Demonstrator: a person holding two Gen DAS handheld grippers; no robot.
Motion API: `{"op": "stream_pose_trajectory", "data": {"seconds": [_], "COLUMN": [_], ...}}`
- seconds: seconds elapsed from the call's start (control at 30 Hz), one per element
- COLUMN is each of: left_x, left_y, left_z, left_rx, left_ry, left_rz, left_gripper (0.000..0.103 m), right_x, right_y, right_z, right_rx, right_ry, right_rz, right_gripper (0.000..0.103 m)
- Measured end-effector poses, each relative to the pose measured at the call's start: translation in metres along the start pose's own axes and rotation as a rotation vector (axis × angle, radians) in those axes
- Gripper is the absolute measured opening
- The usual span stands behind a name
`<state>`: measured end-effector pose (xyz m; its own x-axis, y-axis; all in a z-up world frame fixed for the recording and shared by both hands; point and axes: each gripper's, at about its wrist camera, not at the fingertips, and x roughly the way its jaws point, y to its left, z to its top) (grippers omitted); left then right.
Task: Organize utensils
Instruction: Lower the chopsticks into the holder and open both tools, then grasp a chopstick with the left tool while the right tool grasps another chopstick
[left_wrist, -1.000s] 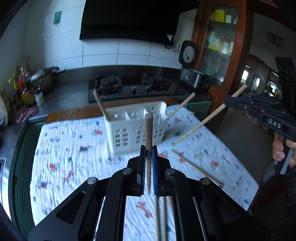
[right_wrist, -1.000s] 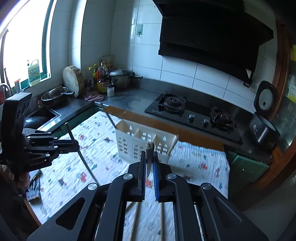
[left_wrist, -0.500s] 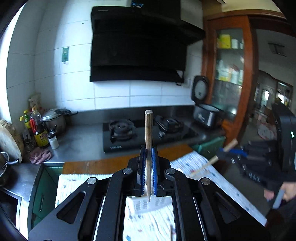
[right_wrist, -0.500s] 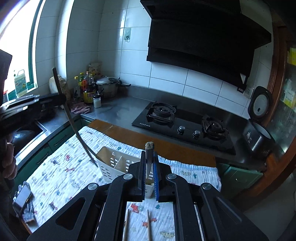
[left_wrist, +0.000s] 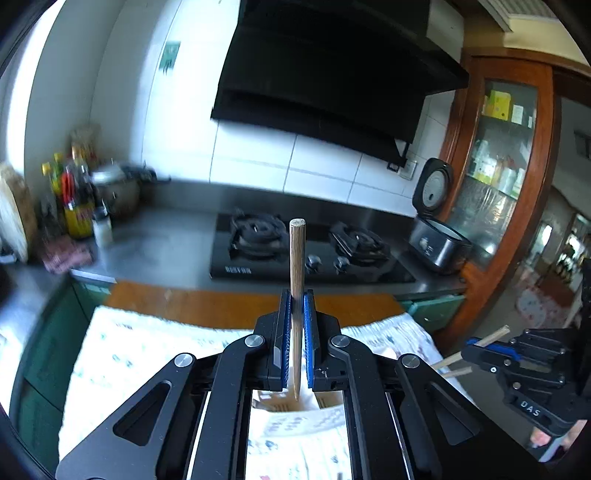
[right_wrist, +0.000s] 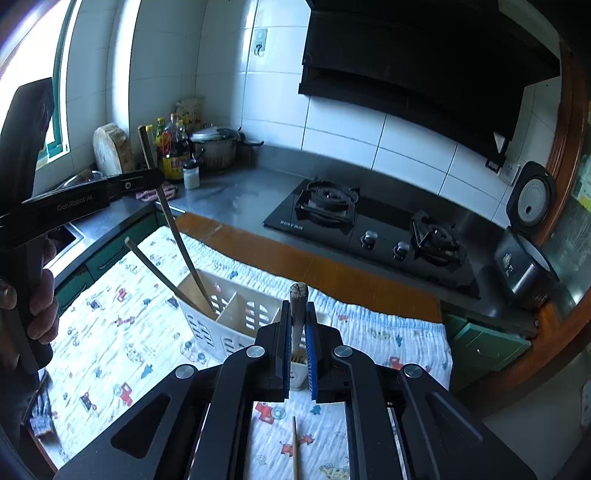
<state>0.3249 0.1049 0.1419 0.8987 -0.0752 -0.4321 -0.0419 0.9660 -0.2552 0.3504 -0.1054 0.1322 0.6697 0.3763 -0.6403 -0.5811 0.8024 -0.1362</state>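
Hands (right_wrist: 29, 295) hold chopsticks (left_wrist: 296, 266) upright.

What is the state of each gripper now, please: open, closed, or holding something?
Left gripper: closed on a chopstick.
Right gripper: closed on another chopstick, above the white utensil holder.

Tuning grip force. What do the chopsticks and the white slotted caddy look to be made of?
Round tan chopstick in the left hand-held gripper: probably bamboo or wood, matte, with fine lengthwise grain and a fibrous cut end. White slotted utensil caddy: likely moulded plastic, smooth and slightly glossy, with uniform cut-out slots and thin divider walls.
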Motion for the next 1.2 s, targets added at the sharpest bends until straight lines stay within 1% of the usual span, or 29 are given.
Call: {"op": "stream_pose_trajectory", "data": {"seconds": [0.07, 0.13, 0.3, 0.57, 0.63, 0.7, 0.73, 0.83, 0.9, 1.07, 1.17, 1.2], "left_x": [0.009, 0.016, 0.030, 0.032, 0.031, 0.029, 0.028, 0.021, 0.013, -0.026, -0.054, -0.060], "left_y": [0.002, 0.002, 0.003, -0.002, -0.003, -0.005, -0.006, -0.007, -0.010, -0.017, -0.020, -0.020], "left_z": [-0.007, -0.015, -0.028, -0.032, -0.031, -0.030, -0.030, -0.027, -0.026, -0.028, -0.040, -0.043], "left_rx": [-0.005, 0.000, 0.002, 0.027, 0.029, 0.037, 0.040, 0.041, 0.048, 0.072, 0.082, 0.085], "left_ry": [0.034, 0.049, 0.097, 0.119, 0.123, 0.117, 0.113, 0.109, 0.098, 0.055, 0.037, 0.035], "left_rz": [-0.014, -0.002, 0.001, 0.002, -0.006, 0.000, 0.001, -0.005, -0.005, -0.004, -0.008, -0.009], "left_gripper": [0.005, 0.005, 0.006, 0.008, 0.015, 0.030, 0.031, 0.031, 0.033, 0.039, 0.039, 0.039], "right_x": [0.006, 0.012, 0.023, 0.028, 0.027, 0.026, 0.025, 0.017, 0.008, -0.025, -0.047, -0.056], "right_y": [-0.001, -0.001, 0.000, -0.002, -0.003, -0.004, -0.004, -0.006, -0.007, -0.006, 0.000, 0.005], "right_z": [-0.002, -0.005, -0.010, -0.014, -0.014, -0.013, -0.012, -0.012, -0.012, -0.020, -0.036, -0.047], "right_rx": [0.002, 0.009, 0.008, 0.011, 0.017, 0.020, 0.022, 0.027, 0.031, 0.037, 0.041, 0.033], "right_ry": [0.009, 0.018, 0.037, 0.047, 0.044, 0.037, 0.035, 0.014, -0.005, -0.063, -0.091, -0.100], "right_rz": [0.001, 0.007, 0.008, 0.007, 0.011, 0.007, 0.007, 0.000, -0.004, -0.006, 0.000, -0.003], "right_gripper": [0.007, 0.007, 0.007, 0.007, 0.007, 0.008, 0.008, 0.010, 0.014, 0.023, 0.023, 0.023]}}
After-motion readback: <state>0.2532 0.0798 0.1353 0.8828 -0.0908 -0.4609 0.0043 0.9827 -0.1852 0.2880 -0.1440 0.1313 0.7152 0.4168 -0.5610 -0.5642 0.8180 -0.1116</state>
